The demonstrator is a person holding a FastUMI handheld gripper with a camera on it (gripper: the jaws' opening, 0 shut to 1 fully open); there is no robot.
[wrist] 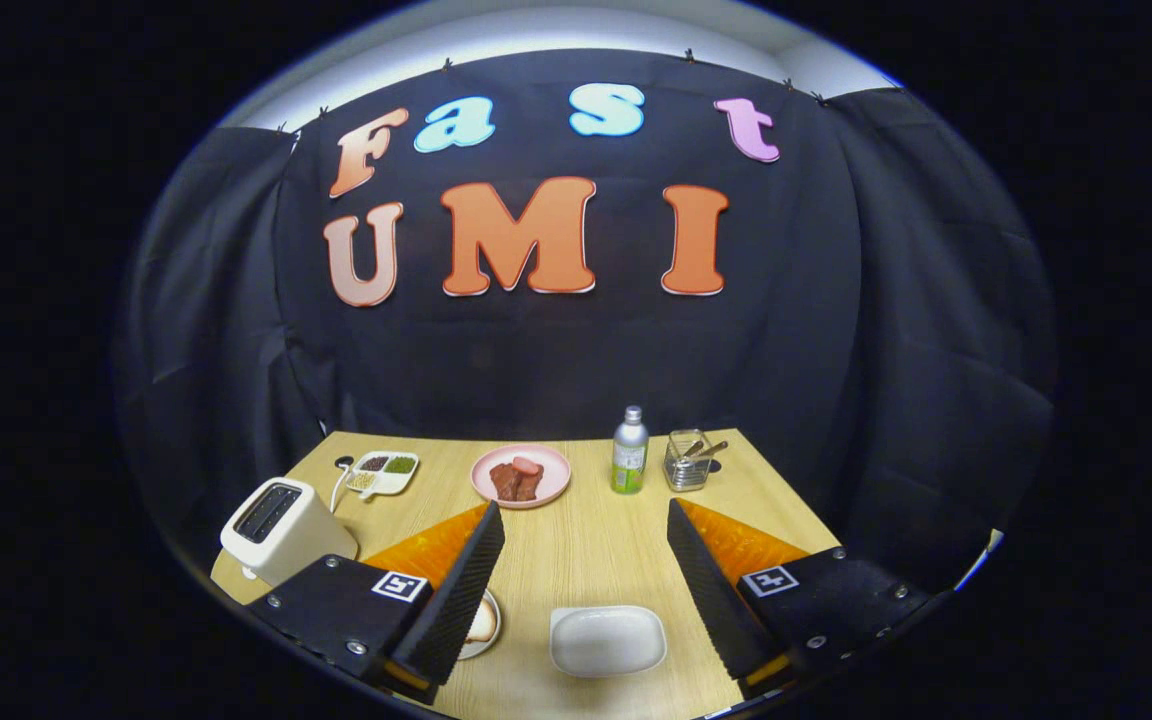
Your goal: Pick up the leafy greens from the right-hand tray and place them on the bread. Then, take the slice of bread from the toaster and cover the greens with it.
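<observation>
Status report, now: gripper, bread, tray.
Gripper open, empty, above table. White tray between fingers. Bread plate behind one finger; toaster beside it. Path clear.

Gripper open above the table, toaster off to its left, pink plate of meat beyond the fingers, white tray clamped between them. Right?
Not quite. In the gripper view the gripper is open, and the white tray lies on the table between the fingers, untouched. The toaster and pink plate are as you say.
</observation>
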